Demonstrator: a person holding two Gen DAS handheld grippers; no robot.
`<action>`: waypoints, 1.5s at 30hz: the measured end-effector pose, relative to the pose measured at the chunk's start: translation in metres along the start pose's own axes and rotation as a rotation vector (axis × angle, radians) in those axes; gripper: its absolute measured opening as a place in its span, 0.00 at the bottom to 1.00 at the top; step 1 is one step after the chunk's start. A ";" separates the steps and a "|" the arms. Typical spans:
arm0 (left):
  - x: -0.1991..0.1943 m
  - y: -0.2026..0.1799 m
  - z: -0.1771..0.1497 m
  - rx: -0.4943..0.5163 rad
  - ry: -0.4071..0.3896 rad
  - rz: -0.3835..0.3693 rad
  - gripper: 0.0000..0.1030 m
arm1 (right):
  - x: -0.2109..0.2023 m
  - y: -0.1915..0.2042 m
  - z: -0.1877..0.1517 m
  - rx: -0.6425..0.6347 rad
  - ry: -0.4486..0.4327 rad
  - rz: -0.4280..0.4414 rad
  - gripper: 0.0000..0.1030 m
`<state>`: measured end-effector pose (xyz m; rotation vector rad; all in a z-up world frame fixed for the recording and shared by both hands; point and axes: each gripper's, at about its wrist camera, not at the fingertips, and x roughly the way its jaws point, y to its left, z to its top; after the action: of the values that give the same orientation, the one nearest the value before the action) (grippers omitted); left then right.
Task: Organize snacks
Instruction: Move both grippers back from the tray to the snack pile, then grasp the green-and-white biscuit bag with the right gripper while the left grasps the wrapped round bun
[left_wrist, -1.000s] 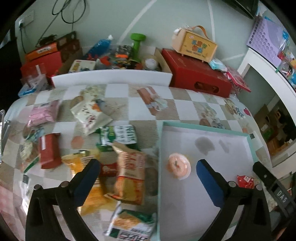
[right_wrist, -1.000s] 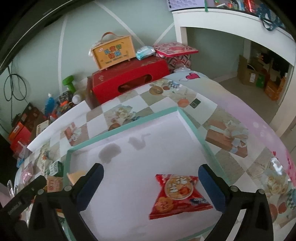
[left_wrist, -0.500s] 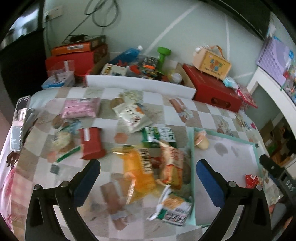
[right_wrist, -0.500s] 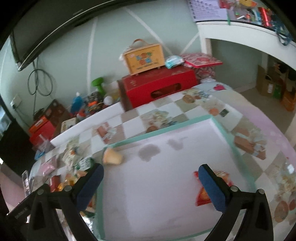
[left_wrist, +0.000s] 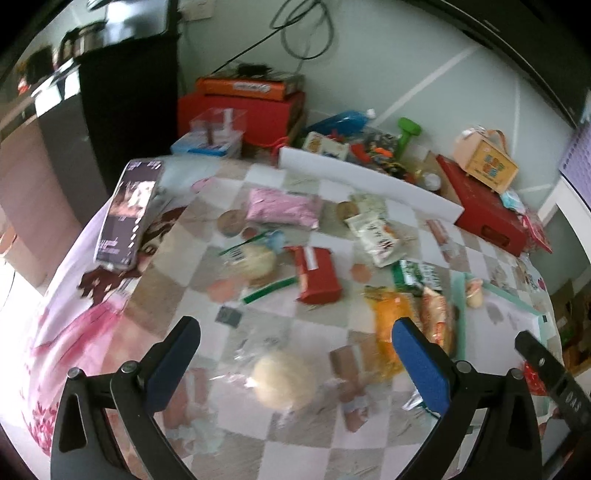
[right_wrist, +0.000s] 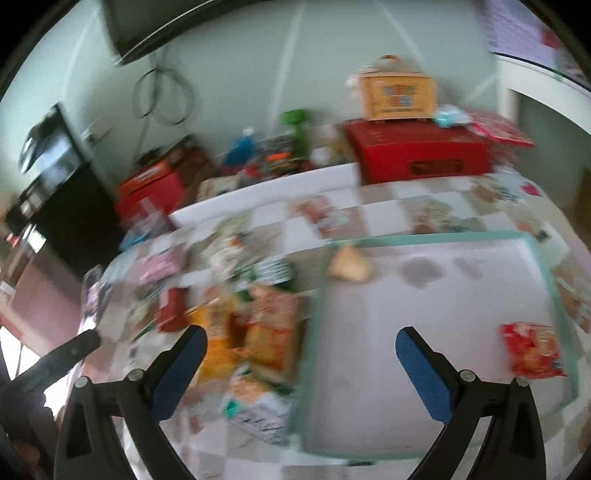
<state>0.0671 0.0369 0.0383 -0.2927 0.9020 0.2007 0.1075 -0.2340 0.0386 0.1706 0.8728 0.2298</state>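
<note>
Teal-rimmed and white inside, the tray lies on the checkered tablecloth and holds two snacks: a pale orange round snack tipped against its far-left corner at about 10 o'clock of the tray, and a red crinkled snack bag near its right rim at about 3 o'clock. The two lie well apart, with bare white floor and a few grey stains between them.

Just outside the tray's left rim a heap of packets crowds together: an orange-yellow bag, a tan-and-orange packet touching it, and a green-and-white packet at the heap's 12 o'clock. Farther left lie a red rectangular packet, a white pouch and a pink bag, spread loosely over the cloth. A clear-wrapped pale bun sits nearest the left camera, at 6 o'clock of the spread, and a second wrapped bun lies beside the red packet.

Both tongs are released and hold nothing. The left gripper hangs above the near bun with its blue pads spread wide to either side of it. The right gripper hovers over the tray's left rim, one finger above the heap, the other above the tray floor; that view is heavily blurred.

Beyond the table's far edge stand a red box with a small yellow carton on top.
</note>
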 end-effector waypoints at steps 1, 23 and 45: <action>0.001 0.005 -0.002 -0.013 0.011 0.002 1.00 | 0.003 0.010 -0.003 -0.028 0.012 0.022 1.00; 0.060 0.026 -0.032 -0.081 0.269 -0.042 1.00 | 0.070 0.071 -0.051 -0.311 0.254 0.043 1.00; 0.095 0.020 -0.035 -0.068 0.373 -0.041 1.00 | 0.078 0.078 -0.069 -0.318 0.379 0.132 0.84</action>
<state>0.0930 0.0484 -0.0607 -0.4202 1.2587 0.1408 0.0923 -0.1347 -0.0437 -0.1178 1.1877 0.5320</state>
